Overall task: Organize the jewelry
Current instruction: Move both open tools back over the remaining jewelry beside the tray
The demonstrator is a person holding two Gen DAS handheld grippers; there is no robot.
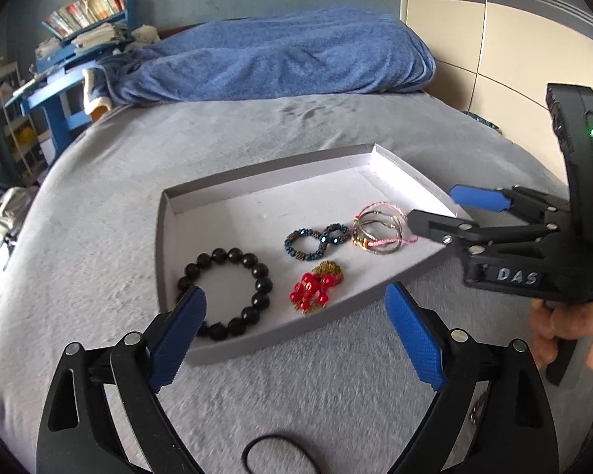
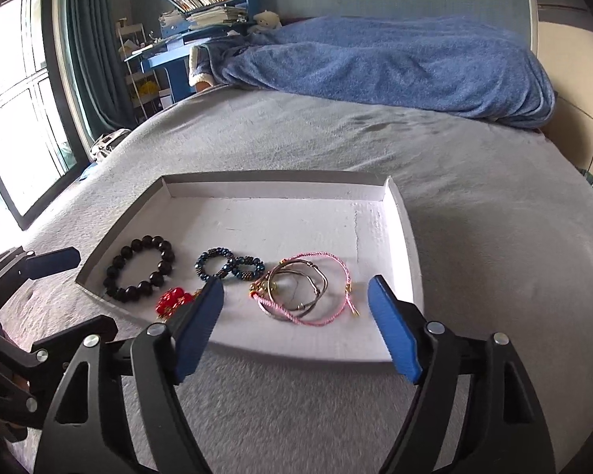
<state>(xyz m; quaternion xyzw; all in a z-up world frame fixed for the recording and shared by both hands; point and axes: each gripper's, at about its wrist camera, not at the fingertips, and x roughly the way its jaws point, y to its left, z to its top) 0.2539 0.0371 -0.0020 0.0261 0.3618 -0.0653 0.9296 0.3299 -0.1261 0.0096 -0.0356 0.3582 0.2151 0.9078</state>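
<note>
Right wrist view counts four jewelry pieces in one shallow grey tray (image 2: 399, 213) on the bed: a dark bead bracelet (image 2: 138, 268), a blue beaded loop (image 2: 229, 268), a red charm (image 2: 174, 302) and tangled pink cords with bangles (image 2: 302, 292). Both the left gripper (image 1: 296, 312) and right gripper (image 2: 296, 308) tilt downward, jaws wide and empty.

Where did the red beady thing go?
The red bead piece lies in the tray, near its front edge, between the black bead bracelet and the blue beaded bracelet.
</note>
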